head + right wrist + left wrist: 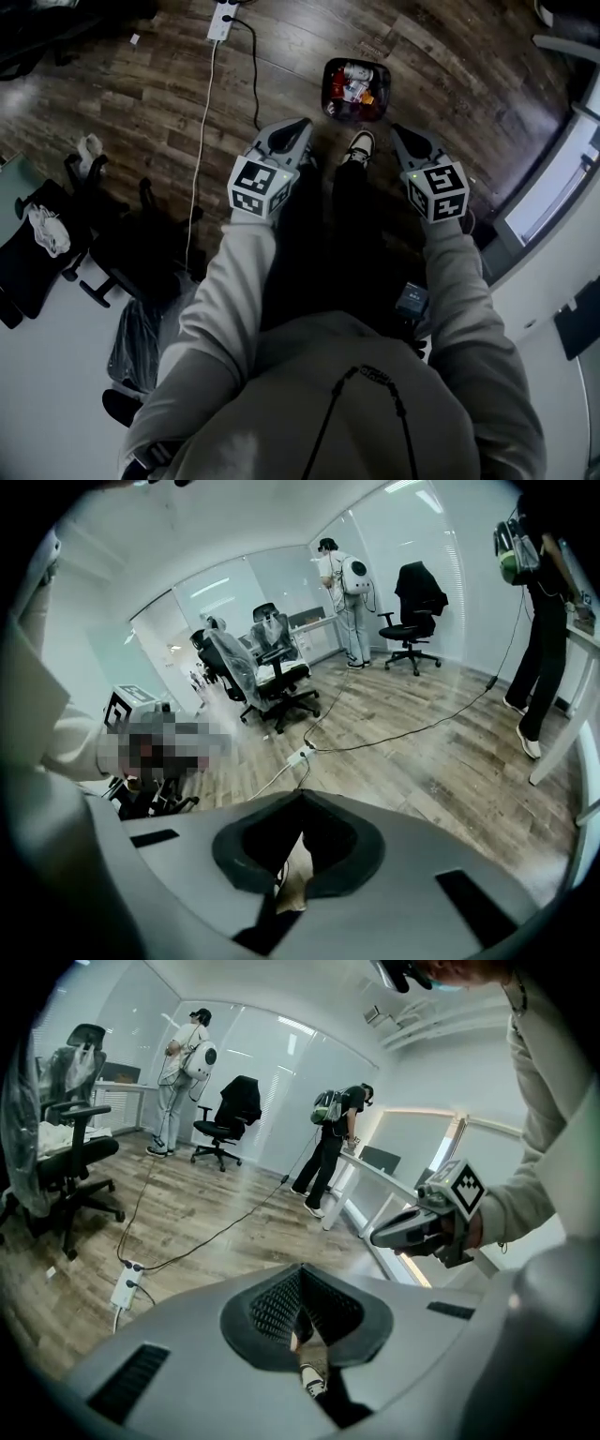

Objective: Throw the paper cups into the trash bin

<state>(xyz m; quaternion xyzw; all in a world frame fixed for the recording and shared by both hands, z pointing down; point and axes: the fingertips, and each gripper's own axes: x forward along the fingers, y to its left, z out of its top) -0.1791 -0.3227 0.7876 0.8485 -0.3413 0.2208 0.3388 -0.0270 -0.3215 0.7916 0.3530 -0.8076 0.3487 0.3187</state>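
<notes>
no brand or label can be read: the only marks are the black-and-white square patterns on the cubes of the two grippers, and the small print on the chest of the grey sweatshirt [375, 394] is too small to make out.

the person stands looking steeply down, both sleeves stretched forward and side by side. the left gripper [298, 126] and right gripper [401, 132] are held level with each other above the wood floor [141, 84], well apart, both tips pointing ahead toward the bin [357, 61]. one shoe [358, 147] shows between them.

in the left gripper view the left gripper's [300, 1271] jaws are pressed together, tips touching, with nothing between them; only the shoe and floor show through the slit below. the right gripper [380, 1237] shows there too, held out in a hand. in the right gripper view the right gripper's [300, 795] jaws are likewise closed tip to tip and carry nothing.

the bin stands on the floor just ahead of the shoe, between the lines of the two tips. it holds white and red litter, with what look like cups [355, 75] among it. neither gripper touches the bin.

a power strip [222, 21] with its cable lies on the floor to the left. the gripper views show office chairs and other people standing farther off.
</notes>
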